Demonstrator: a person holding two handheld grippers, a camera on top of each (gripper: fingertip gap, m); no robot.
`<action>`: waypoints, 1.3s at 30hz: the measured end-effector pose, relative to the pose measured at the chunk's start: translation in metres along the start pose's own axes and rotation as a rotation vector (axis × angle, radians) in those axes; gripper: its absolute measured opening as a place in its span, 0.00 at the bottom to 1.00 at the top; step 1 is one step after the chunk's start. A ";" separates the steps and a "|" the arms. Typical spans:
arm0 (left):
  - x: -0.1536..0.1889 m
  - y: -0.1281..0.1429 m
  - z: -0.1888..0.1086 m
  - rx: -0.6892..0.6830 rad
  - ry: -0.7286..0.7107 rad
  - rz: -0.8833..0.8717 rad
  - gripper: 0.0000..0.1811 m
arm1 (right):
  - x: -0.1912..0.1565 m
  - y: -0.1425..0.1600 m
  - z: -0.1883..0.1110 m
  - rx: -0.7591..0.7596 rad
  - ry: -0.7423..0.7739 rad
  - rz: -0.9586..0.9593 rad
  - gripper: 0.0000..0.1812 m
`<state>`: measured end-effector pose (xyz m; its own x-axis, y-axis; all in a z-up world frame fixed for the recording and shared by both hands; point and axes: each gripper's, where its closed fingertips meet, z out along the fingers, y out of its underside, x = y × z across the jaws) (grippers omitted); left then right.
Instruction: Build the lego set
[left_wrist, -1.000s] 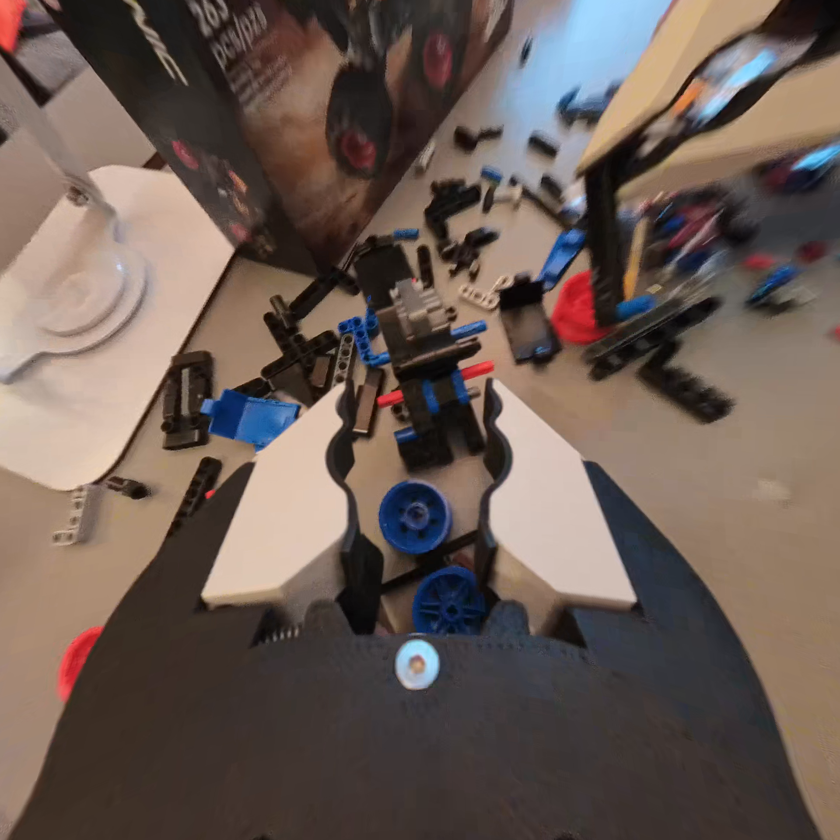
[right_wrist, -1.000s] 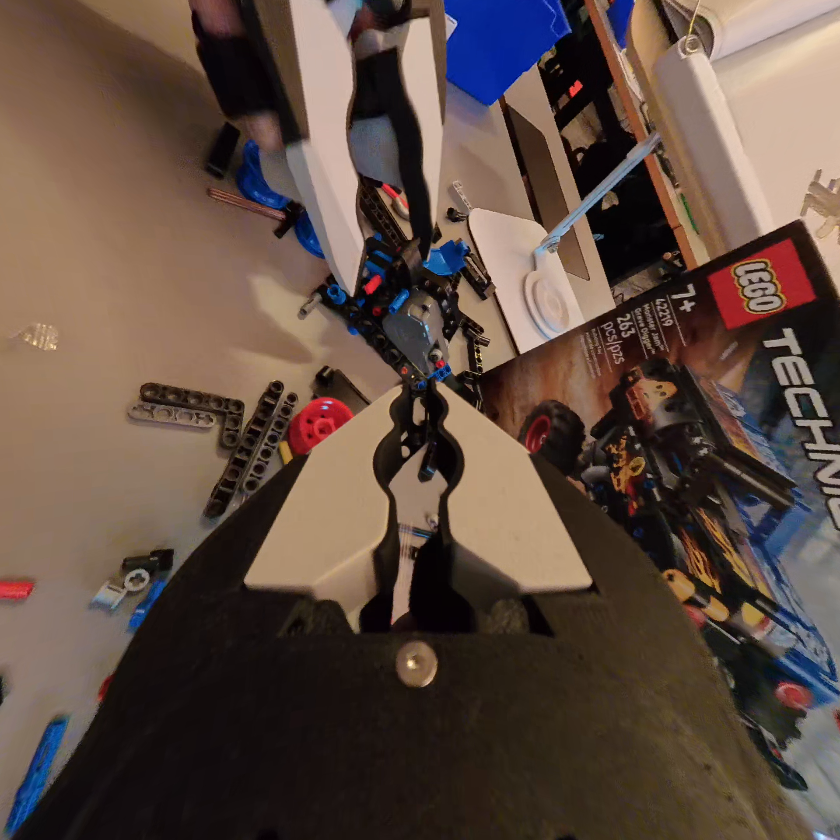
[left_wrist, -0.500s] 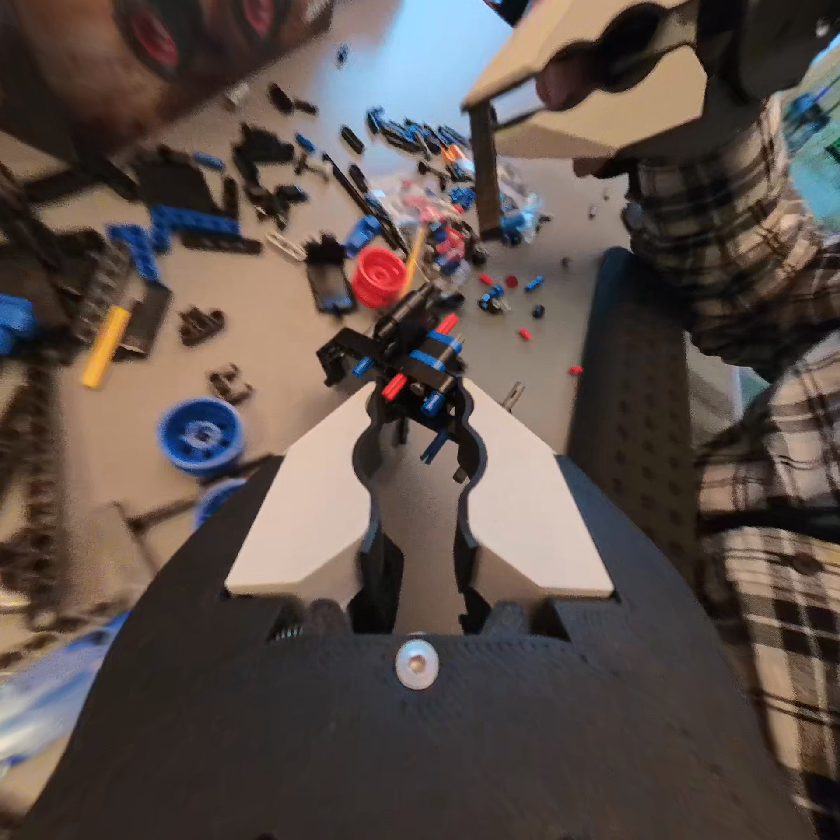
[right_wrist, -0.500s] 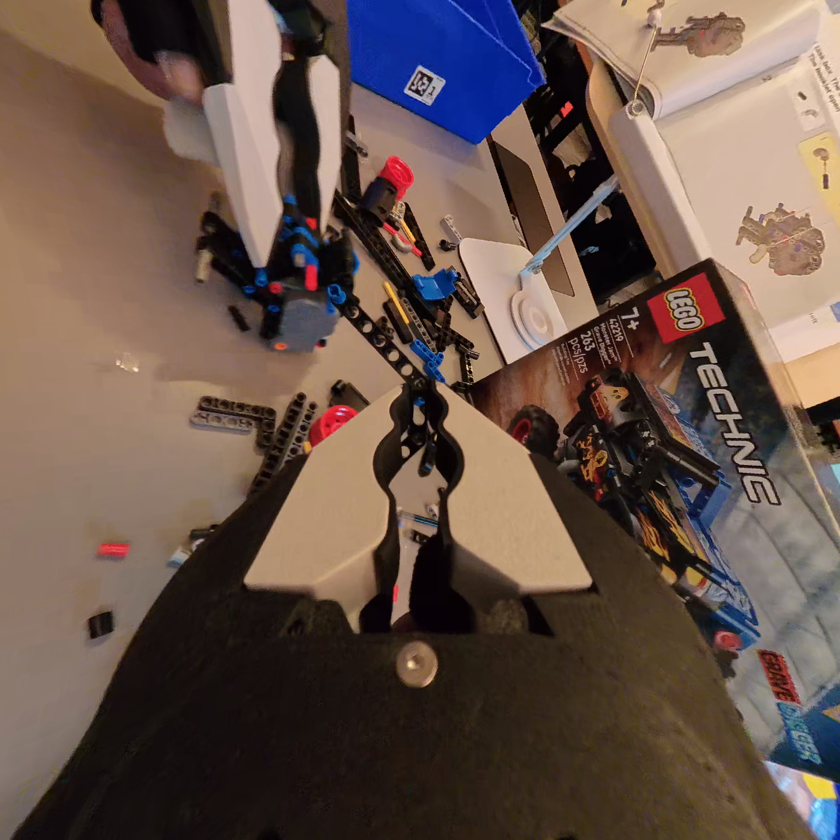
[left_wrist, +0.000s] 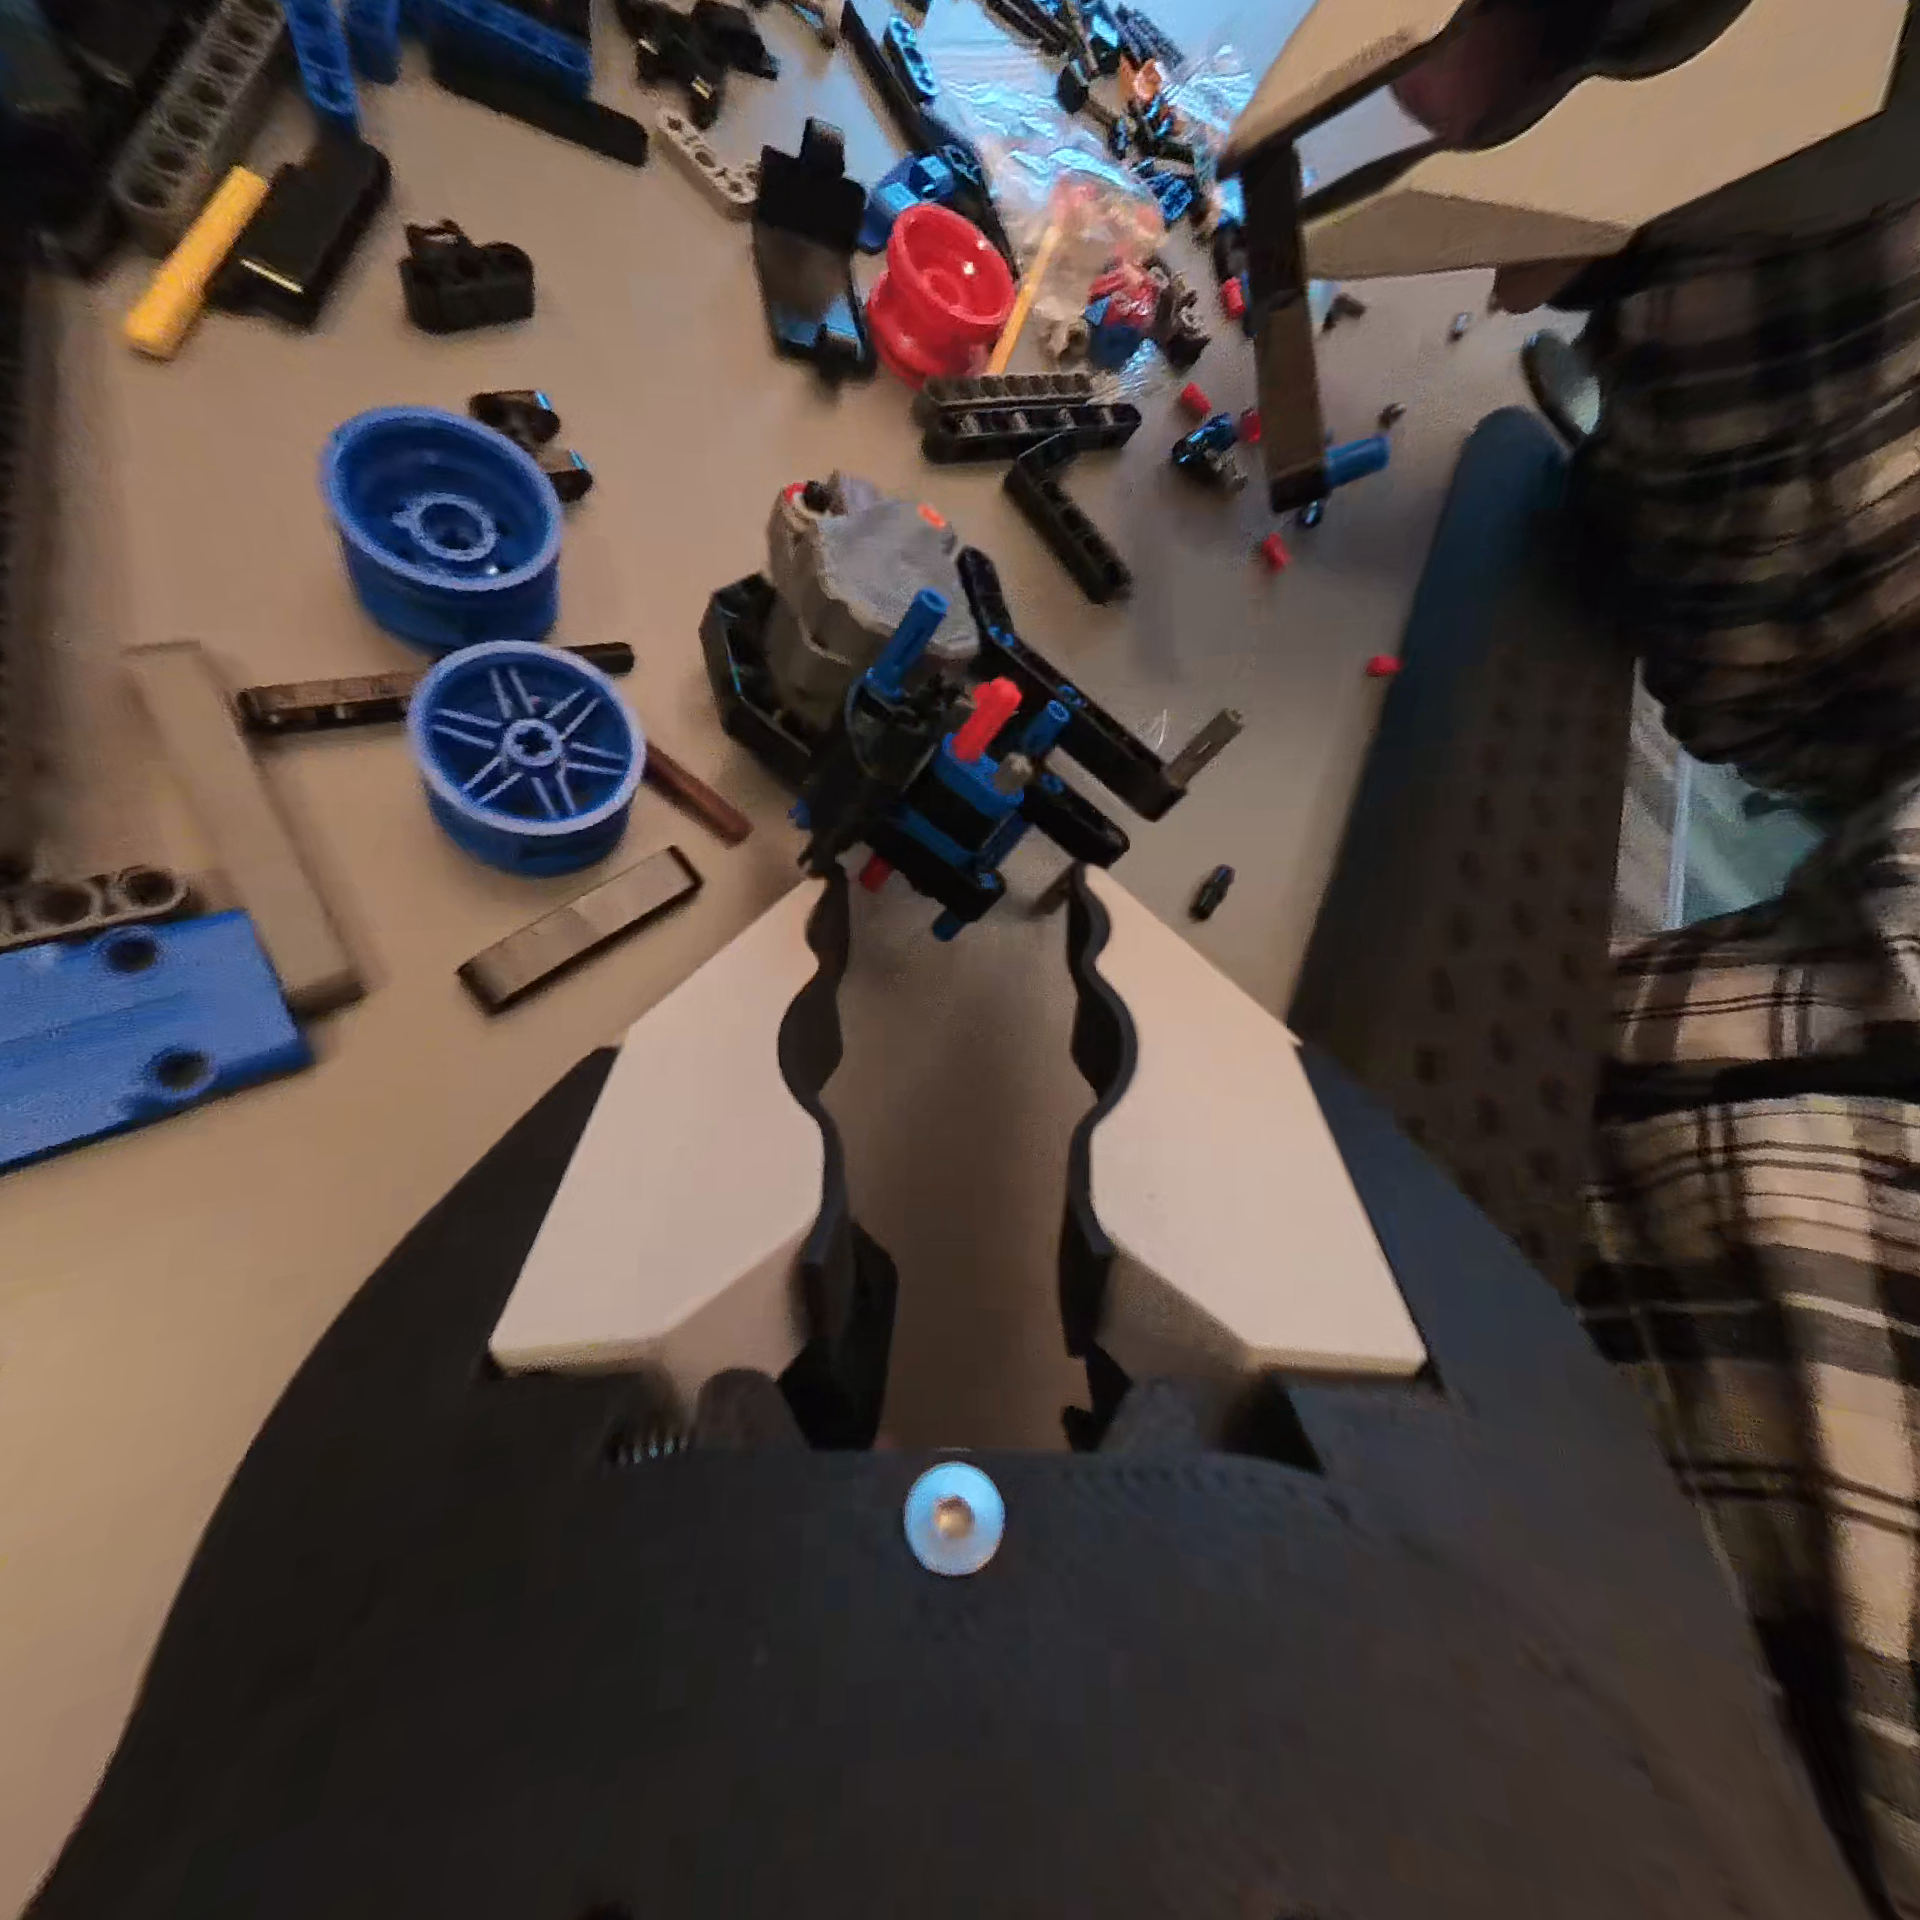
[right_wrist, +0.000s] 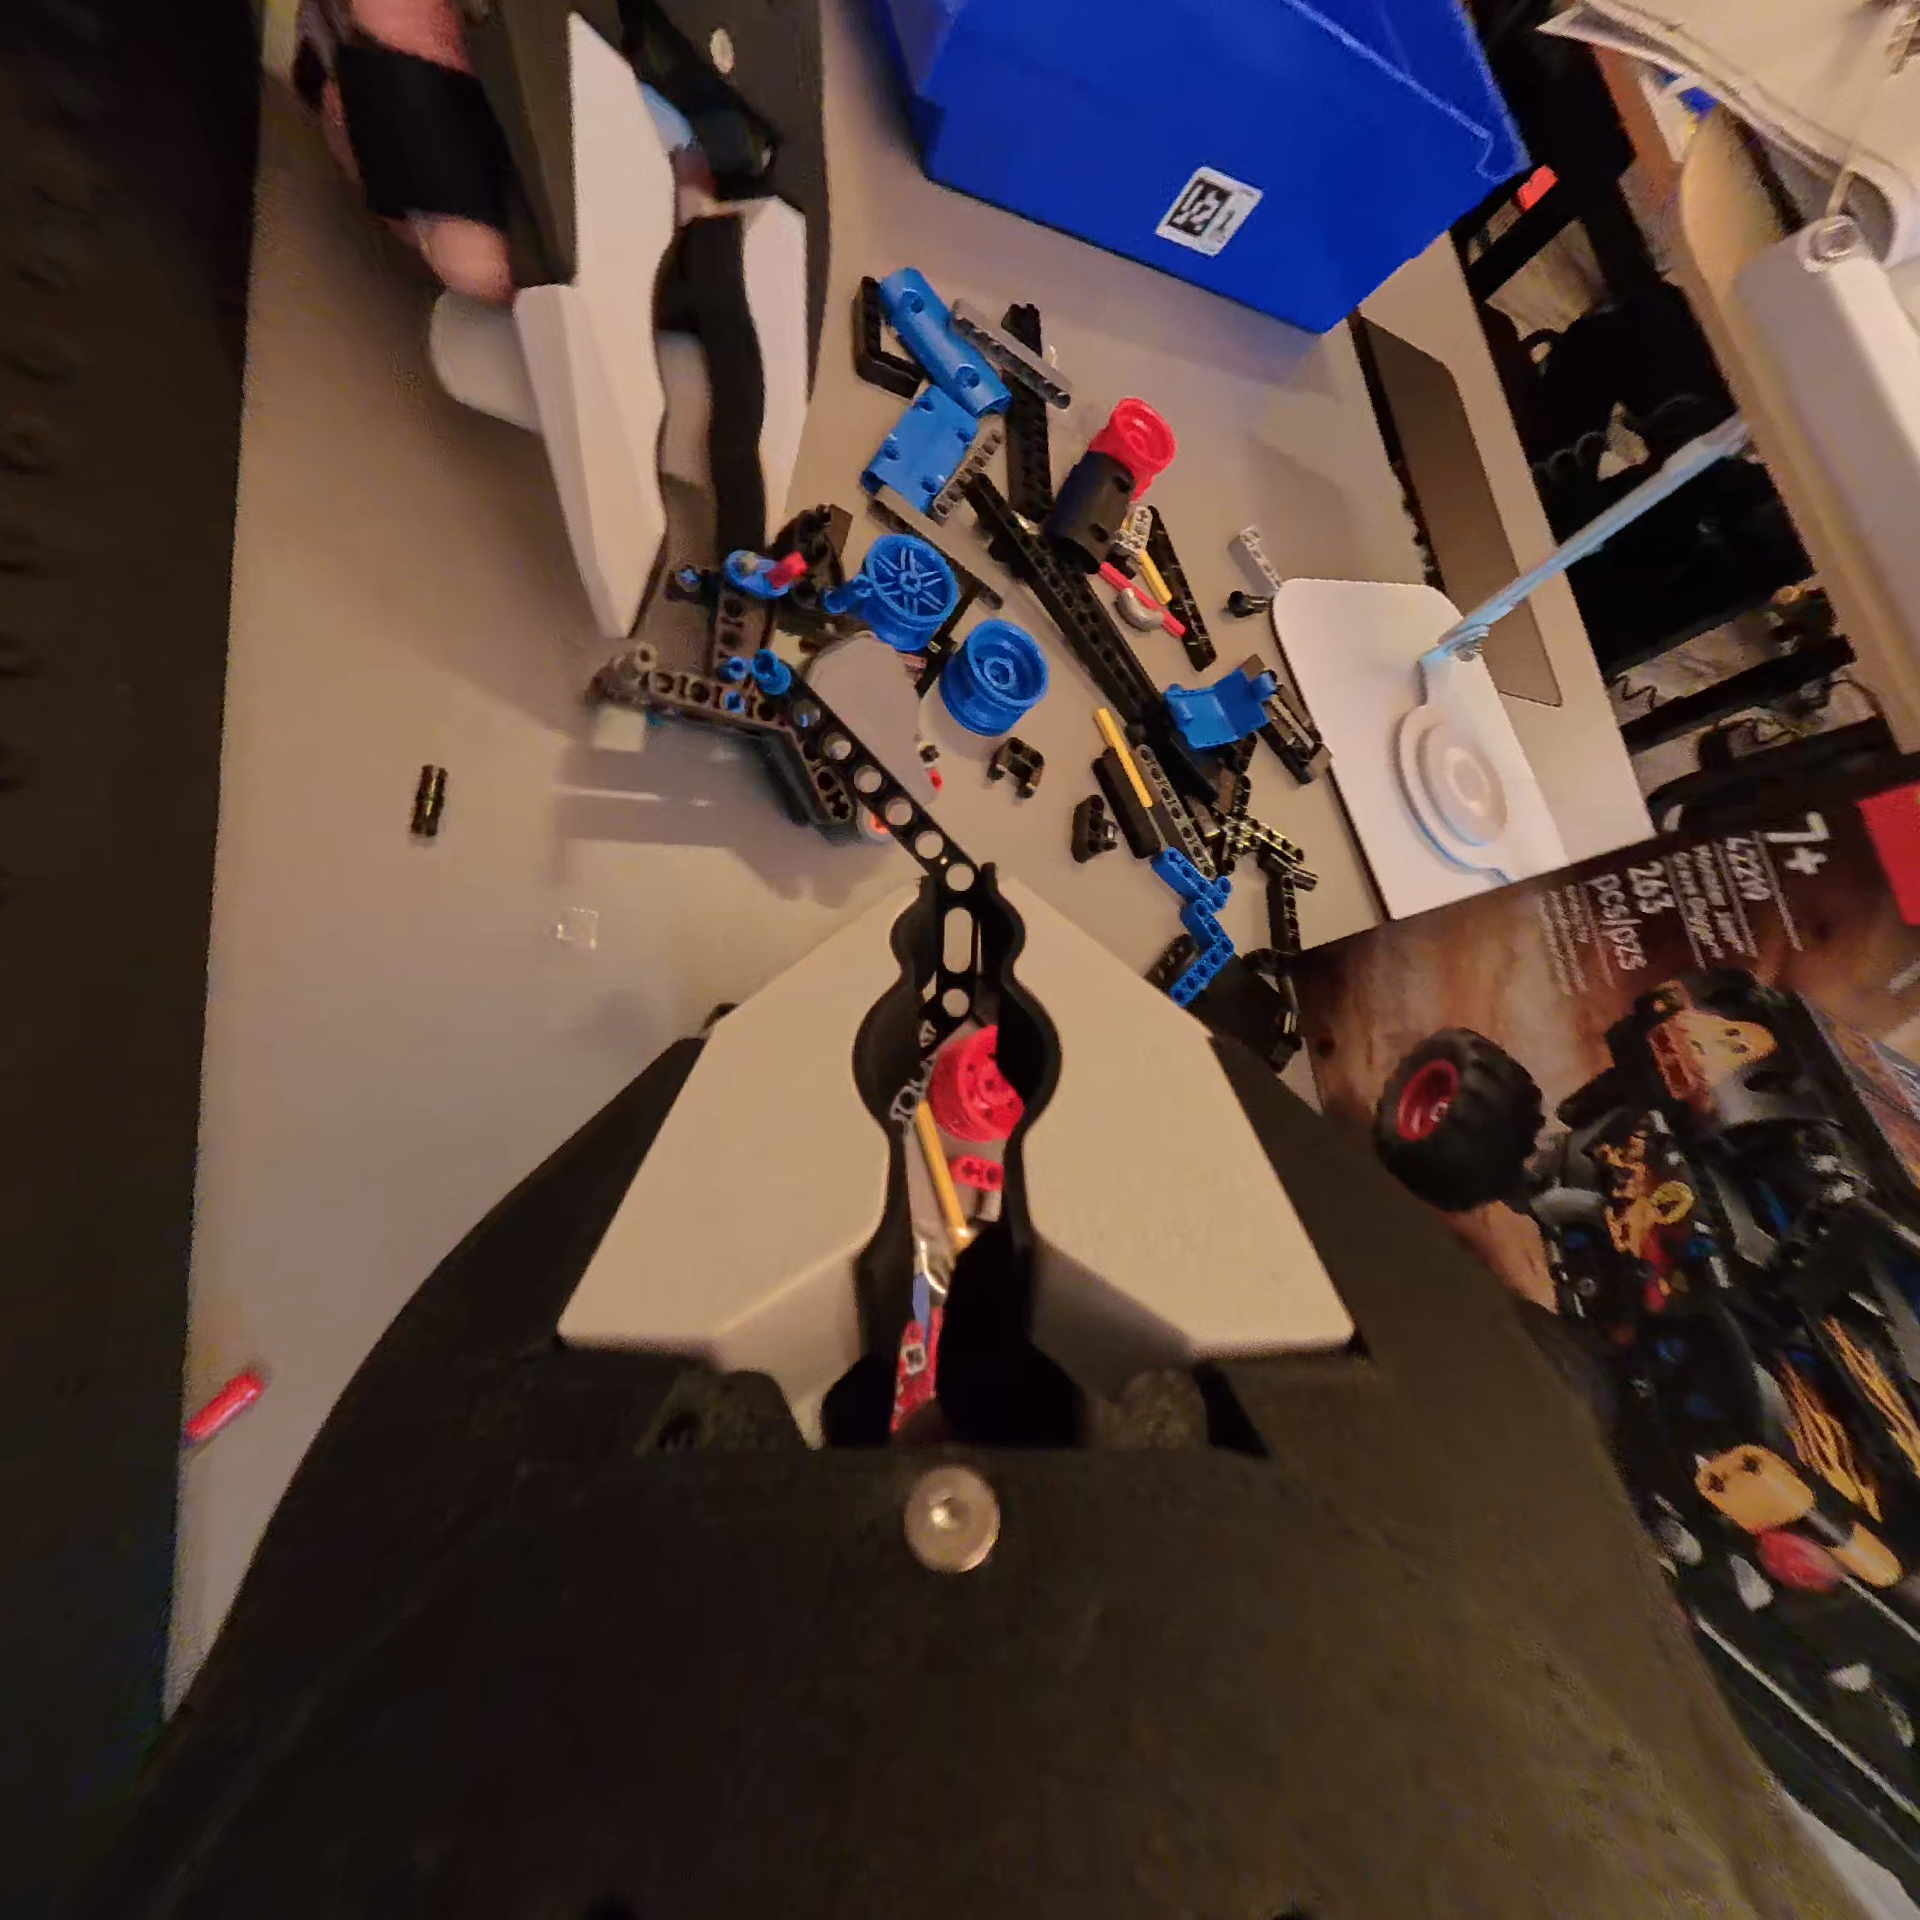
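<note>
Lego model (left_wrist: 883, 717) half built, lying on smooth tan table (left_wrist: 644, 343) just past tips of left gripper (left_wrist: 954, 899).

Left gripper: wavy black jaws spread wide, holding nothing, model's pin end just at the tips. Model: black beams, blue and red pins, one lumpy grey block; grey end points away from left gripper, pin end points toward it. Right gripper (right_wrist: 958, 894): squeezed tight on one long flat black beam (right_wrist: 883, 800) full of round holes. Beam's long side runs from the jaws up and left toward the model, in right wrist view. Beside the model: two round blue wheels (left_wrist: 447, 525), ribbed and shiny, and farther off one red wheel (left_wrist: 940, 286). Many small loose pieces all around, too blurry to count.
</note>
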<state>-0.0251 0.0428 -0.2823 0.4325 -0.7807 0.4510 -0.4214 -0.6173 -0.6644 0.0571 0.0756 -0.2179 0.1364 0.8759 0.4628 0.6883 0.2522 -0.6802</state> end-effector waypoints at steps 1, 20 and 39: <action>-0.001 0.001 -0.003 -0.007 -0.006 0.006 0.24 | -0.002 -0.001 0.003 -0.007 -0.008 -0.004 0.03; -0.034 0.002 -0.009 -0.062 -0.313 0.457 0.05 | 0.005 -0.031 0.063 -0.023 -0.226 0.021 0.03; -0.020 -0.036 -0.036 0.144 -0.394 0.565 0.04 | -0.008 -0.030 0.090 -0.083 -0.376 0.159 0.03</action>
<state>-0.0467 0.0769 -0.2459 0.4461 -0.8681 -0.2178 -0.5690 -0.0873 -0.8177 -0.0285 0.0980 -0.2525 -0.0138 0.9943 0.1053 0.7367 0.0813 -0.6713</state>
